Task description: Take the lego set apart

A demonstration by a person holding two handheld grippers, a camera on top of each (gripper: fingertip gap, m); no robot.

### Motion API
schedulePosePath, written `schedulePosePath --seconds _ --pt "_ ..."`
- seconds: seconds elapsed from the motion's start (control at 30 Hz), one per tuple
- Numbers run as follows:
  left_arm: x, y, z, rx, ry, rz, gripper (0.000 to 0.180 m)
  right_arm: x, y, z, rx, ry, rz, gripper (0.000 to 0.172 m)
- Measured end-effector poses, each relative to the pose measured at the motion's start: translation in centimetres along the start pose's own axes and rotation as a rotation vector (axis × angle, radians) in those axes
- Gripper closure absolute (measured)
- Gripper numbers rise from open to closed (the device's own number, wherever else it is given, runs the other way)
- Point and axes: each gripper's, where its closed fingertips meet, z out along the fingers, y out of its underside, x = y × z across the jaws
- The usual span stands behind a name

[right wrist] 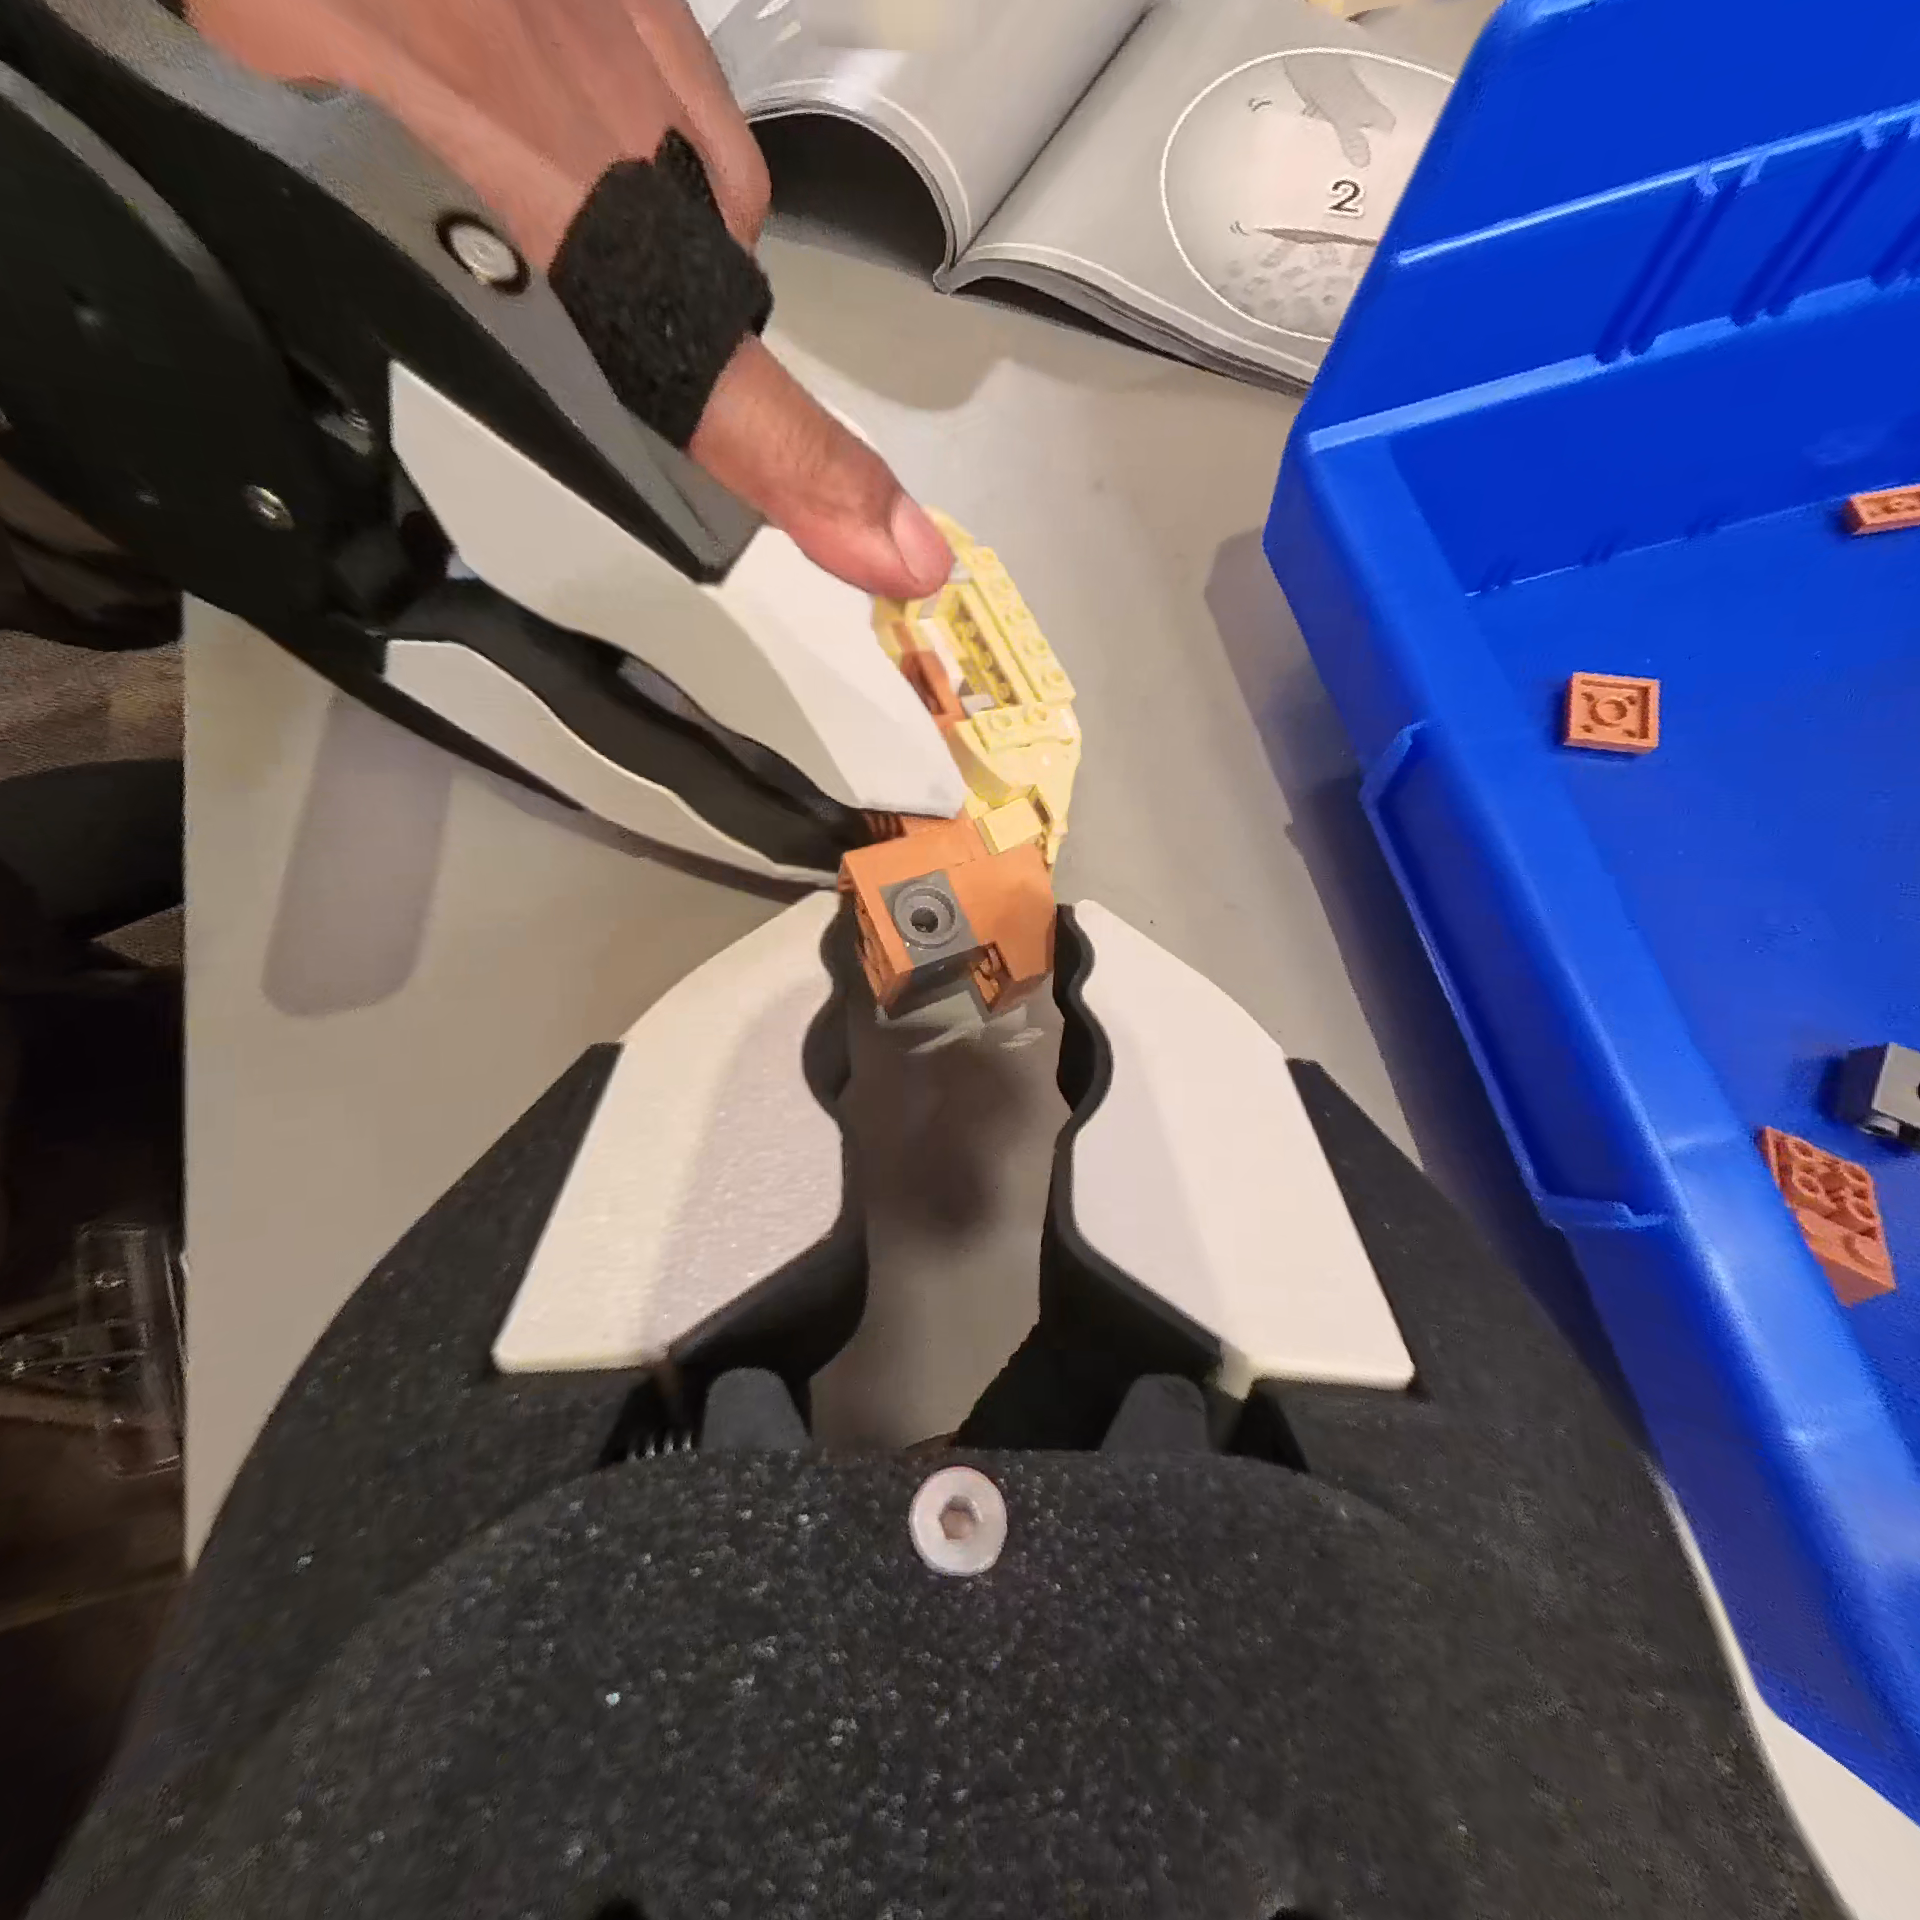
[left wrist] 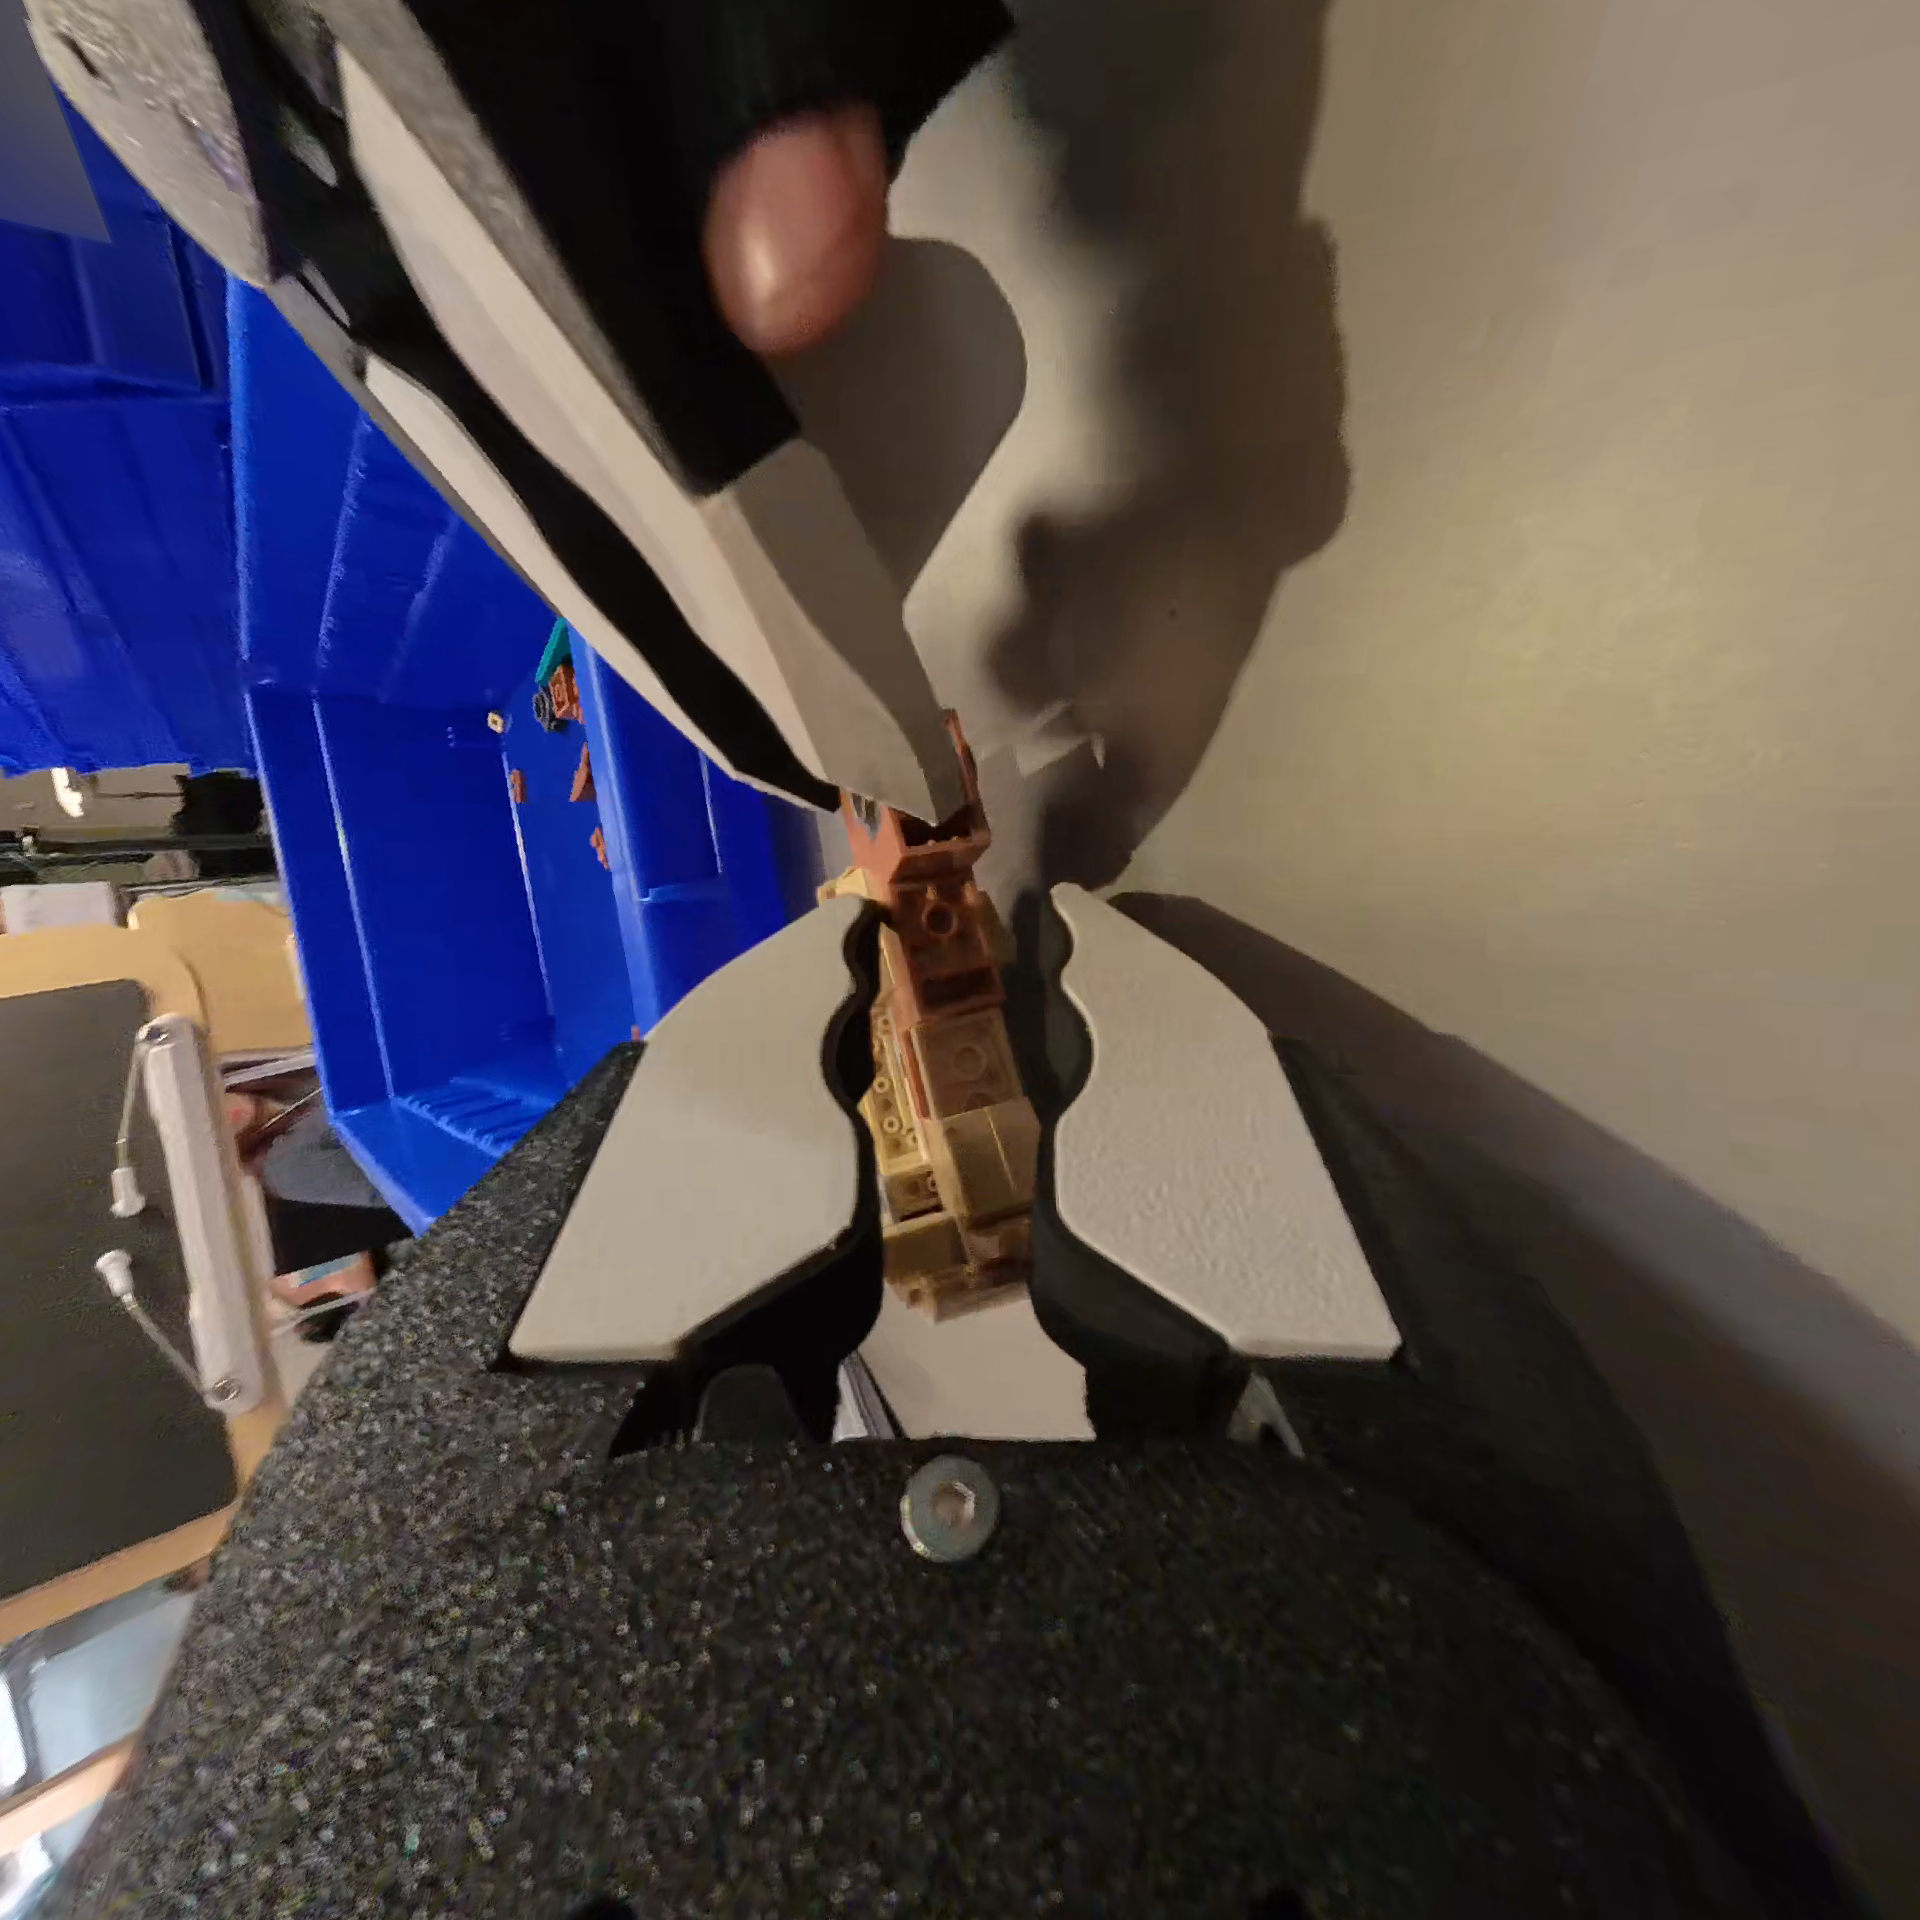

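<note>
A pale grey table point(right wrist: 1143, 499) carries the scene, with a blue plastic bin point(right wrist: 1621, 520) along its right side and an open booklet point(right wrist: 1091, 156) lying at the far edge. Loose brown brick pieces point(right wrist: 1612, 712) and one dark piece point(right wrist: 1881, 1091) lie scattered on the bin's floor.

Both grippers meet on one small brick model point(right wrist: 997, 727), part tan and part reddish brown, held up off the table between them. The left gripper point(left wrist: 951, 1039) is closed on the tan body of the model, which runs lengthwise between its fingers point(left wrist: 748, 1122), so the model's long axis lies along this gripper's own and its brown end points away from the camera. A bare fingertip point(right wrist: 862, 520) of the hand holding this gripper rests on the tan end.

The right gripper point(right wrist: 951, 966) comes in from the opposite end. It is closed on the brown end block point(right wrist: 935, 925), whose grey studded face looks straight back at its camera; in the left wrist view the tips of its fingers point(left wrist: 914, 758) sit right on that brown end. The two grippers thus face each other nearly end to end along the model's length, left on the tan part, right on the brown part. The bin of loose pieces lies just beside the right gripper.
</note>
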Motion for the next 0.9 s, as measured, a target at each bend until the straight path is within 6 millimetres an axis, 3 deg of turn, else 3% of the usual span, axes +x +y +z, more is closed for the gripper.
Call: schedulePosePath --seconds 0.07,0.23,0.3,0.5,0.9 --pt "-0.6 0.4 0.2 -0.016 -0.052 0.022 0.161 0.1 -0.1 -0.1 0.012 0.008 -0.010 0.138" --pt "-1.0 0.6 0.5 -0.017 -0.092 0.041 0.161 0.5 -0.2 -0.2 0.019 0.057 -0.066 0.138" --pt "-0.9 0.6 0.6 -0.007 -0.084 0.026 0.162 0.3 -0.3 -0.2 0.030 0.058 -0.114 0.148" --pt "-1.1 0.6 0.1 0.095 -0.011 -0.132 0.162 1.0 -1.1 -1.3 0.089 0.203 -0.382 0.134" --pt "-1.8 0.1 -1.6 0.304 0.097 -0.342 0.164 1.2 0.0 -0.9 0.074 0.222 -0.514 0.130"
